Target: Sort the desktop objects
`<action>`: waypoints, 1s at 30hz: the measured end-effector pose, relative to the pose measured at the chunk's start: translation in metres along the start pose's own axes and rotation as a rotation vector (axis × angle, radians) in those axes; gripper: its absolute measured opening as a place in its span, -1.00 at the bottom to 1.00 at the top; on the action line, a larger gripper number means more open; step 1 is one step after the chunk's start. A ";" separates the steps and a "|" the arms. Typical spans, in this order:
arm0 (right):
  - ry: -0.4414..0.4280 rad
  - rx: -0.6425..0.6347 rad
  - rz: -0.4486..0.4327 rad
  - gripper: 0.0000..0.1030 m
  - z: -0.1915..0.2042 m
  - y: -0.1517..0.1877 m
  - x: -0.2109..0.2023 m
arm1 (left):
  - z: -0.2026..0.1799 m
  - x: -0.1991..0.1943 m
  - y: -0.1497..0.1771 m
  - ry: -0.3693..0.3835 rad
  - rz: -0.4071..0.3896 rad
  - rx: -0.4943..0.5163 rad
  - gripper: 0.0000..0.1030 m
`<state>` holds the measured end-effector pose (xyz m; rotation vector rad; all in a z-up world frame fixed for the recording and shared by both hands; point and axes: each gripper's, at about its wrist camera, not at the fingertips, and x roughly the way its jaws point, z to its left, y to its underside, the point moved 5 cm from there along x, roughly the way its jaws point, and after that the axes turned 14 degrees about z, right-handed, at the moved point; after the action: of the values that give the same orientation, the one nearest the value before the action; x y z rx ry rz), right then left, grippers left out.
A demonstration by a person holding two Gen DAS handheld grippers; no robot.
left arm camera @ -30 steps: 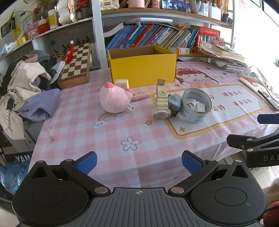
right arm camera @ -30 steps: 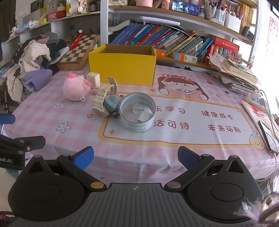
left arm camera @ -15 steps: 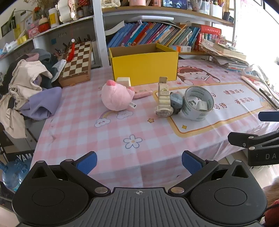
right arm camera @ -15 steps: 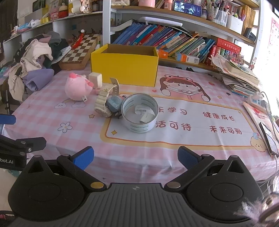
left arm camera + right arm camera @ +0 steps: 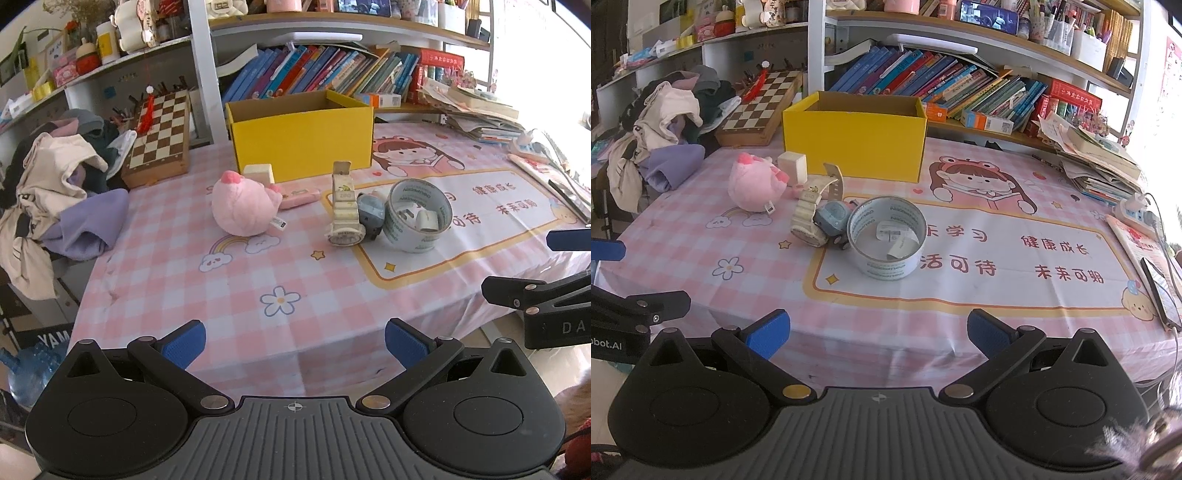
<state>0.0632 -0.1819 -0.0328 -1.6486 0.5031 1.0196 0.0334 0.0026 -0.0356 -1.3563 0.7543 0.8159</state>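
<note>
Lying beside a fuzzy pink plush [image 5: 243,212]: round tape roll [image 5: 887,241].

Daylight is pouring in from the right; shelves [image 5: 960,33] crowded with books [image 5: 317,70] are standing behind the table [image 5: 166,266].

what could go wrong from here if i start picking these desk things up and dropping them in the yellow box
1. The watch, small blue toy and tape roll sit bunched together, so open fingers closing on one would probably knock its neighbours.
2. The watch strap stands upright and looks easy to tip.
3. The pink plush sits right in front of the cream block, which could get shoved against the yellow box.
</note>
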 end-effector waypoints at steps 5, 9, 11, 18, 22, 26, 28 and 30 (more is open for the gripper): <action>0.001 0.002 0.004 1.00 0.000 -0.001 -0.001 | -0.001 0.001 0.000 -0.001 0.004 0.001 1.00; 0.000 0.002 0.003 1.00 0.000 -0.002 -0.001 | -0.002 0.000 0.000 -0.002 0.004 0.006 1.00; 0.000 -0.001 0.002 1.00 -0.001 -0.002 -0.001 | -0.003 0.000 0.000 -0.002 0.004 0.006 1.00; -0.001 0.001 -0.001 1.00 -0.001 0.000 -0.002 | -0.003 0.000 0.000 -0.002 0.003 0.008 1.00; -0.002 0.000 0.000 1.00 -0.001 0.000 -0.002 | -0.003 0.000 0.000 -0.003 0.006 0.008 1.00; -0.003 -0.001 0.001 1.00 -0.001 -0.001 -0.001 | -0.002 0.000 0.000 -0.004 0.008 0.007 1.00; -0.003 -0.002 0.001 1.00 -0.001 -0.001 -0.001 | -0.002 0.000 0.000 -0.003 0.007 0.007 1.00; -0.003 -0.003 0.001 1.00 0.000 -0.002 -0.001 | -0.002 0.001 -0.001 -0.003 0.007 0.007 1.00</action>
<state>0.0644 -0.1816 -0.0313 -1.6493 0.5009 1.0238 0.0345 0.0010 -0.0358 -1.3471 0.7595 0.8197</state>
